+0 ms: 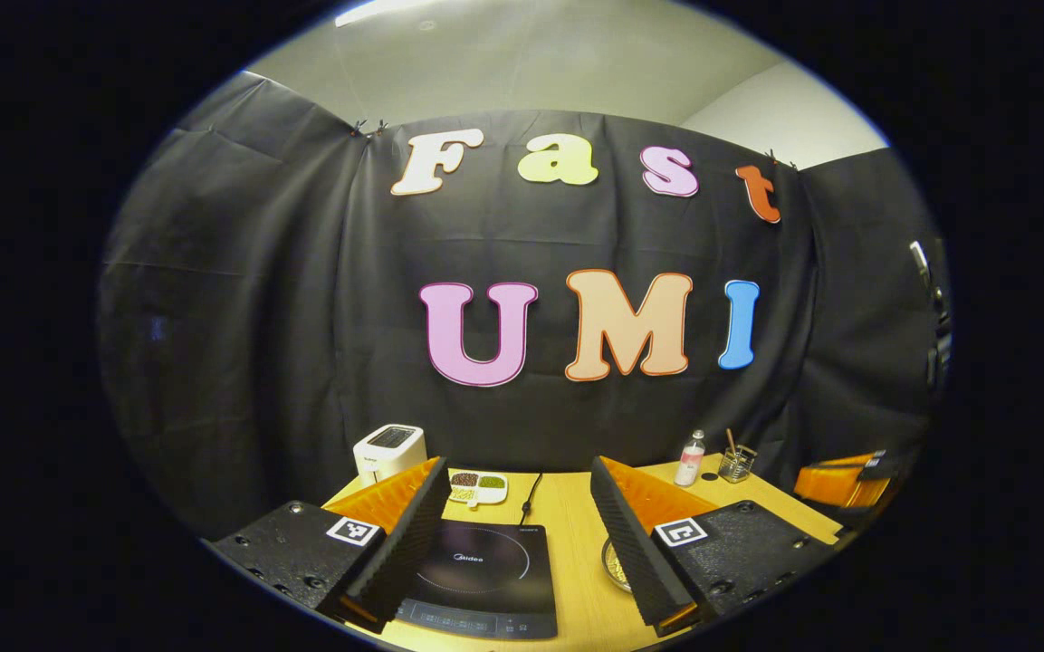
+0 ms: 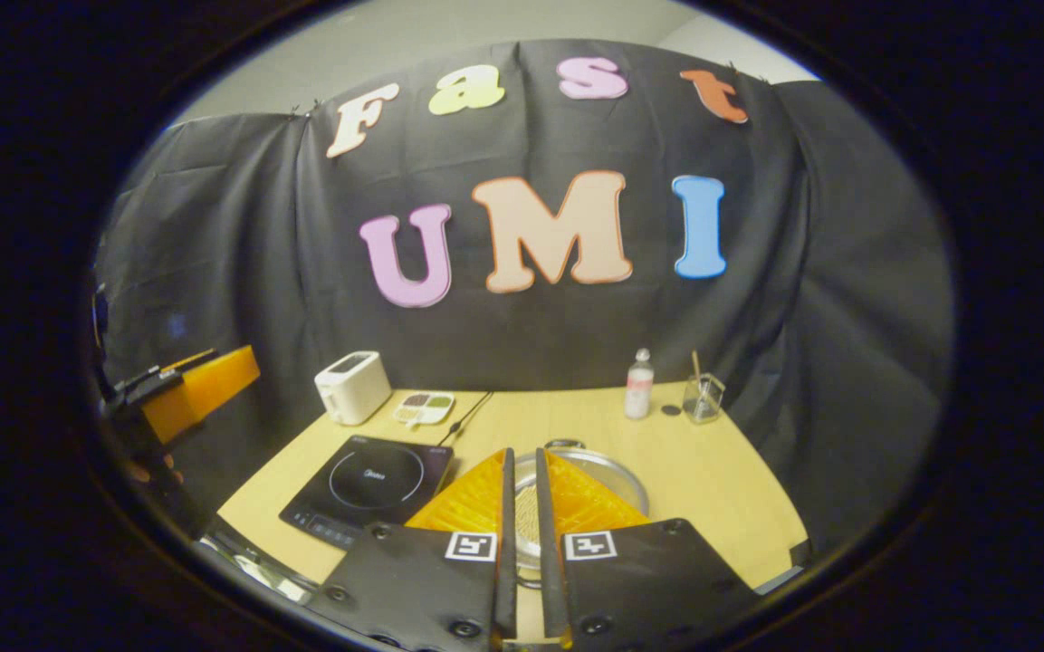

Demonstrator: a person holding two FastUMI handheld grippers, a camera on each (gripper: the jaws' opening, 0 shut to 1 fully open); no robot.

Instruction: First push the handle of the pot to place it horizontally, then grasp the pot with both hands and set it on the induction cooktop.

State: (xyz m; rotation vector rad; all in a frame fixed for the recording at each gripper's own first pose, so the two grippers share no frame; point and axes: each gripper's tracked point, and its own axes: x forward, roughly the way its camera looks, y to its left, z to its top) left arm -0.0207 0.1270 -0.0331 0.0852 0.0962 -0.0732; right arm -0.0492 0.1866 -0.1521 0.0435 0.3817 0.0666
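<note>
The left gripper (image 1: 517, 534) is held wide apart above the cooktop (image 1: 483, 580); the right gripper (image 2: 522, 471) is nearly closed, empty, over the pot (image 2: 617, 475) mid-table (image 2: 739, 489).

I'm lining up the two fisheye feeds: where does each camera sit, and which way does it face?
Left gripper view: rides the left hand-held gripper, facing the back wall over the induction cooktop; its own fingers spread wide.
Right gripper view: rides the right hand-held gripper, above the pot; its own fingers nearly closed; the other gripper at far left.
Shared: cooktop, toaster, bottle, table.
</note>
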